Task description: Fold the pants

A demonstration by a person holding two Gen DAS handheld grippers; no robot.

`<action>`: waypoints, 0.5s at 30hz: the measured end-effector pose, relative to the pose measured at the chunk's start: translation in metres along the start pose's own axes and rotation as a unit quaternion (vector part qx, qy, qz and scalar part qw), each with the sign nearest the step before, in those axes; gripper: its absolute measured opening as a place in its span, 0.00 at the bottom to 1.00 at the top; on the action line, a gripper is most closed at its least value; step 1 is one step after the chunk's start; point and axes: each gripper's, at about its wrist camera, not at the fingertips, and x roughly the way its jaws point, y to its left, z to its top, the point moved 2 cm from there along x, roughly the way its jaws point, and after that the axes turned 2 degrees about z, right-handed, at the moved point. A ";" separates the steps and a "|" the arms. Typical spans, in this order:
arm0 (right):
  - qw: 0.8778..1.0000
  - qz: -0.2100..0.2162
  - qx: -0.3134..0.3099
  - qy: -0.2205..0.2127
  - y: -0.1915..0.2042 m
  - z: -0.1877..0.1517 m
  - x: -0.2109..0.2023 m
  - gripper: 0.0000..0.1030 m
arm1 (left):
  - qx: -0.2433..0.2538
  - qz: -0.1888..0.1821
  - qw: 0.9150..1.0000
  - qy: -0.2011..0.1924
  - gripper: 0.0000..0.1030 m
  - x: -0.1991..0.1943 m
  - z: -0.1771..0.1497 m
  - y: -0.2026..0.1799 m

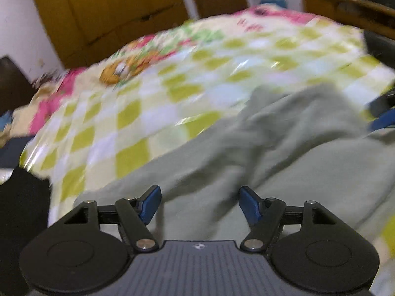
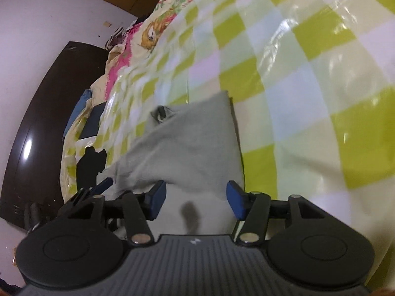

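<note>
Grey pants (image 1: pixel 284 153) lie rumpled on a green-and-white checked bed cover (image 1: pixel 172 79). My left gripper (image 1: pixel 200 203) is open and empty, its blue pads just above the near part of the cloth. In the right wrist view the pants (image 2: pixel 187 153) show as a flat grey panel ending at a straight far edge. My right gripper (image 2: pixel 195 198) is open over the near end of that panel, nothing between the pads. The right gripper's blue tips (image 1: pixel 381 116) show at the right edge of the left wrist view.
The checked cover (image 2: pixel 308 74) spreads far and right. A floral quilt (image 1: pixel 56 98) lies at the bed's left side. Wooden wardrobe doors (image 1: pixel 103 12) stand behind the bed. A dark headboard (image 2: pixel 42 128) is on the left. A black object (image 1: pixel 22 209) is near left.
</note>
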 end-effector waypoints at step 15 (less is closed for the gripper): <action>0.996 0.062 0.058 -0.013 -0.011 -0.003 -0.005 0.39 | 0.002 0.048 0.999 0.019 0.83 -0.030 -0.027 0.027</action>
